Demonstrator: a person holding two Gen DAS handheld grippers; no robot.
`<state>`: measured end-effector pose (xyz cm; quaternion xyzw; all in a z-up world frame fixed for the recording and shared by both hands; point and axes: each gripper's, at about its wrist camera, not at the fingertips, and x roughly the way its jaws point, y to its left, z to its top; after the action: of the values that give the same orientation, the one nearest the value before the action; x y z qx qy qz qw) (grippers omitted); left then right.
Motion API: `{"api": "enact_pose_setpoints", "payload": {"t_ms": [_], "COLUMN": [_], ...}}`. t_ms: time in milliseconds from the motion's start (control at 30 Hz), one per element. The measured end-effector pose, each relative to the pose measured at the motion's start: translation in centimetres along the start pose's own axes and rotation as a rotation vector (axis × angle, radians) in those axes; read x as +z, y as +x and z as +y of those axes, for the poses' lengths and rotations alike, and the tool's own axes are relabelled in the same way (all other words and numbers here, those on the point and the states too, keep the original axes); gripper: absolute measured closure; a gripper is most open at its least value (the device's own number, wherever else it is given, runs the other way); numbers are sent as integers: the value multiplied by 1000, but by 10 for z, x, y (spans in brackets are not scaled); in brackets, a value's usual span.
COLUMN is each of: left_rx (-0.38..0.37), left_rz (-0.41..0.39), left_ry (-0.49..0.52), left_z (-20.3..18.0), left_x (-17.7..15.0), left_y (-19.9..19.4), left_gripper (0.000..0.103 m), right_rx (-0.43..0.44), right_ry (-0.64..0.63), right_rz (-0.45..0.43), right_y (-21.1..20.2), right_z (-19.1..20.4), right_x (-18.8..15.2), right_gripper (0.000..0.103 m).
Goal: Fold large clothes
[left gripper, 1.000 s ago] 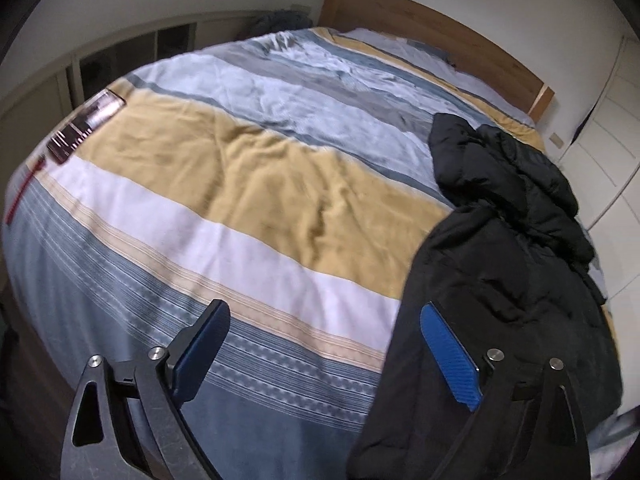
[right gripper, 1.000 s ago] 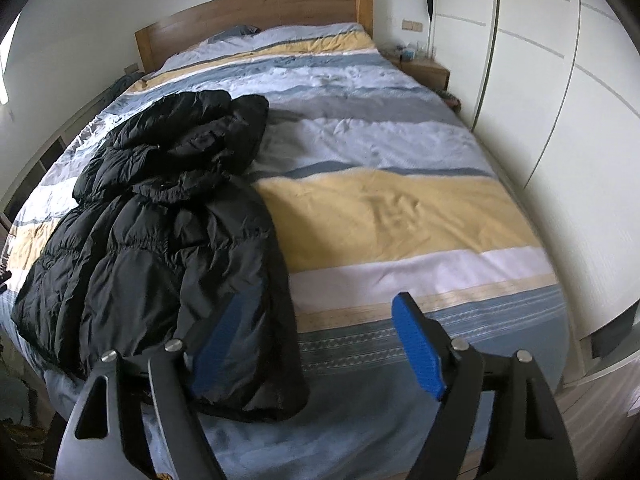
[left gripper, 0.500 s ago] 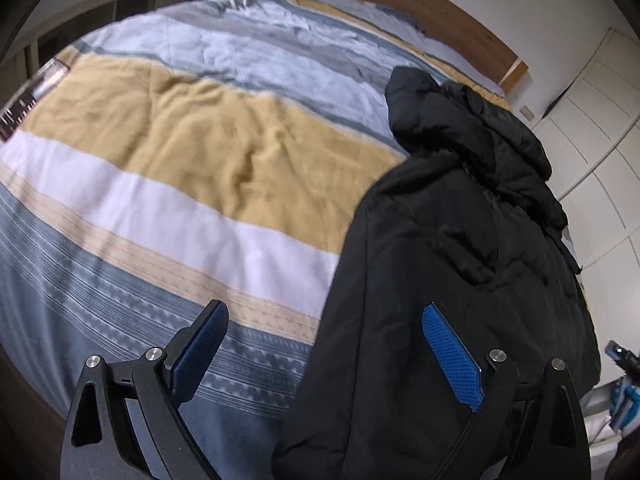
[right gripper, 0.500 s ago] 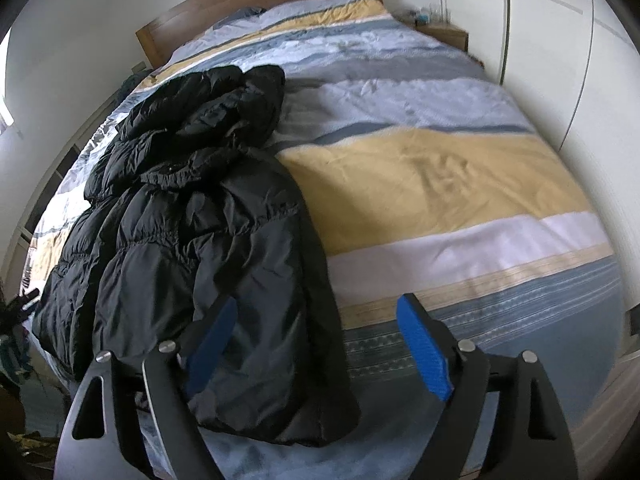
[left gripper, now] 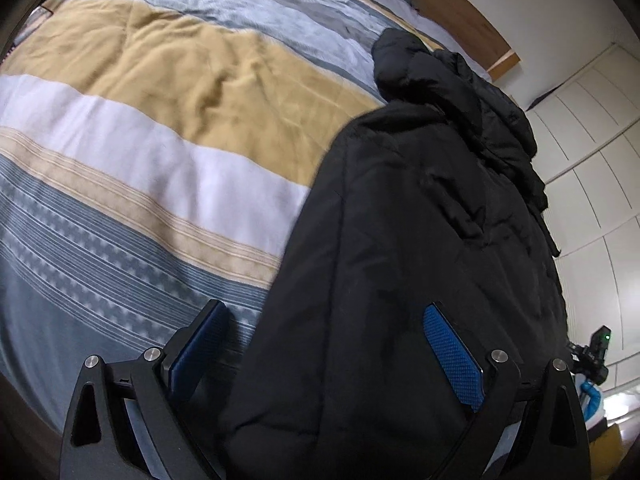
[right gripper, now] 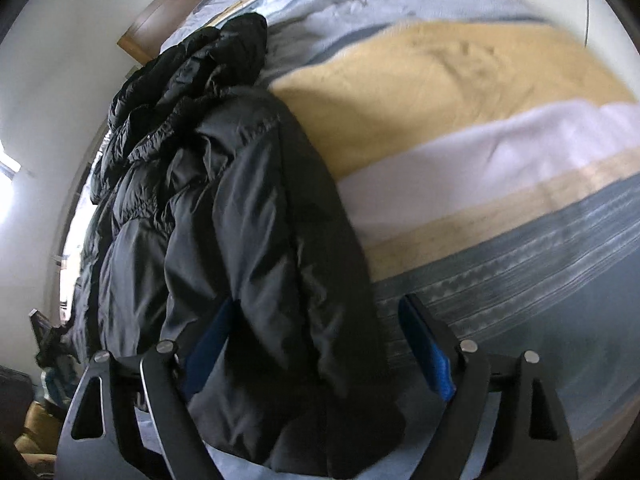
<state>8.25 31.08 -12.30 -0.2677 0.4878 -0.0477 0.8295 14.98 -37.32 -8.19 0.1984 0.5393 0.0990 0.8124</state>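
Black puffer jacket lies lengthwise on the bed, hem at the foot edge, hood and collar bunched toward the wooden headboard. Seen from the right wrist, the jacket takes up the left part of the bed; the cover beside it lies bare. Duvet cover is soft, lightly creased cotton in broad bands: grey-blue with fine patterned lines at the foot edge, then white, mustard yellow, pale blue and grey. Jacket shell is smooth, slightly glossy, quilted into puffy sections, with a rumpled mound at the hood. White panelled wardrobe doors stand along one side of the bed. Left gripper hangs over the jacket's hem corner, fingers spread wide, blue textured pads clear of the fabric; one finger sits over the jacket, the other over the striped cover. Right gripper straddles the opposite hem corner, fingers wide apart and opening further, jacket edge between them but not pinched. The right-wrist view is motion-blurred. Some dark gear with a green light shows past the bed's foot corner; it is too small to identify.
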Motion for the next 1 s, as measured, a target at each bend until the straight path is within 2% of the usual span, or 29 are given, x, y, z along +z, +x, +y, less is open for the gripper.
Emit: {"api": "enact_pose_setpoints", "payload": {"t_ms": [333, 1000], "left_rx": [-70, -213], "left_rz": [16, 36], "left_ry": [-2, -43], "left_z": [-11, -22], "left_x": [-13, -30], "left_y": [5, 11], "left_gripper": [5, 6], "right_rx": [70, 101], "right_ry": [-63, -76], "right_rz": [60, 59], "right_y": [23, 19], "right_z": [22, 31], "right_x": [-10, -23], "right_gripper": [19, 20]}}
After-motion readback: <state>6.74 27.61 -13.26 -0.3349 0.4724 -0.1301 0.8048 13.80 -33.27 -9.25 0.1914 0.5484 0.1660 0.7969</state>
